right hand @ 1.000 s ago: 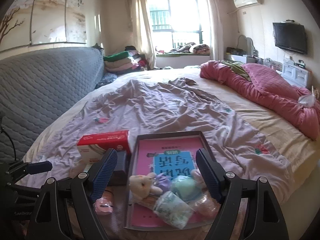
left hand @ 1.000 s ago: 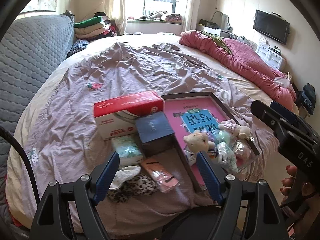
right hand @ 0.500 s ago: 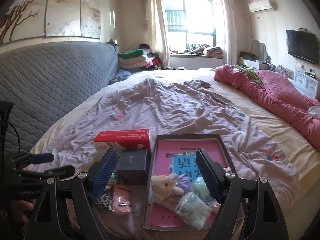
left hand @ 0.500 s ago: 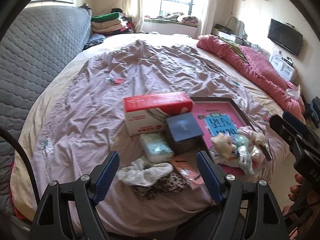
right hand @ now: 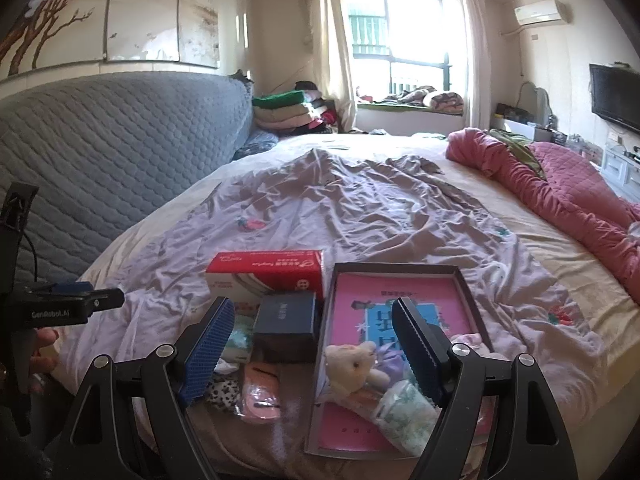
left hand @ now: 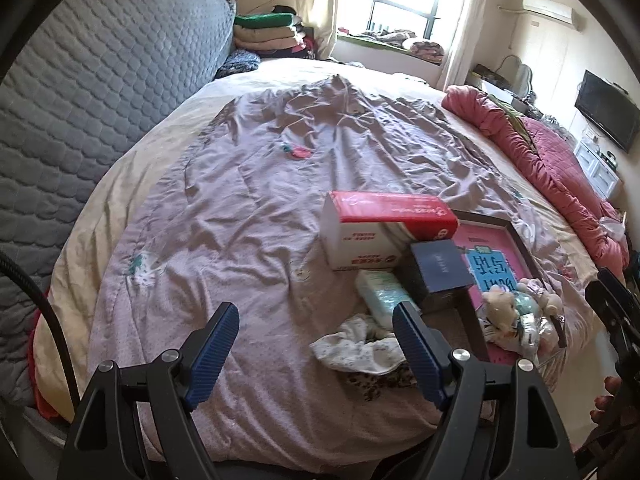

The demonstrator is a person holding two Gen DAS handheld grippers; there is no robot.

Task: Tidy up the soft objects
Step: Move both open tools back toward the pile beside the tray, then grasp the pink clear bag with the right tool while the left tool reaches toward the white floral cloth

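Observation:
A dark-rimmed tray (right hand: 464, 292) with a pink book inside lies on the bed near its front edge. A plush bear (right hand: 354, 366), a purple soft toy (right hand: 386, 362) and a patterned packet (right hand: 404, 408) lie in its near end. Left of the tray are a white cloth (left hand: 356, 346), a leopard-print cloth (left hand: 380, 380), a pink pouch (right hand: 260, 394) and a pale green tissue pack (left hand: 380, 294). My left gripper (left hand: 316, 356) is open above the bedsheet, left of the cloths. My right gripper (right hand: 312, 354) is open, above the tray's near left corner.
A red and white tissue box (left hand: 384, 232) and a dark blue box (left hand: 440, 268) stand beside the tray. A pink quilt (right hand: 560, 184) lies along the right side of the bed. A grey quilted headboard (left hand: 100, 80) is on the left. Folded blankets (right hand: 288, 112) are stacked far back.
Both grippers have pulled back and swung left, so the tray and the objects now sit further right in the left wrist view. Both stay open and empty.

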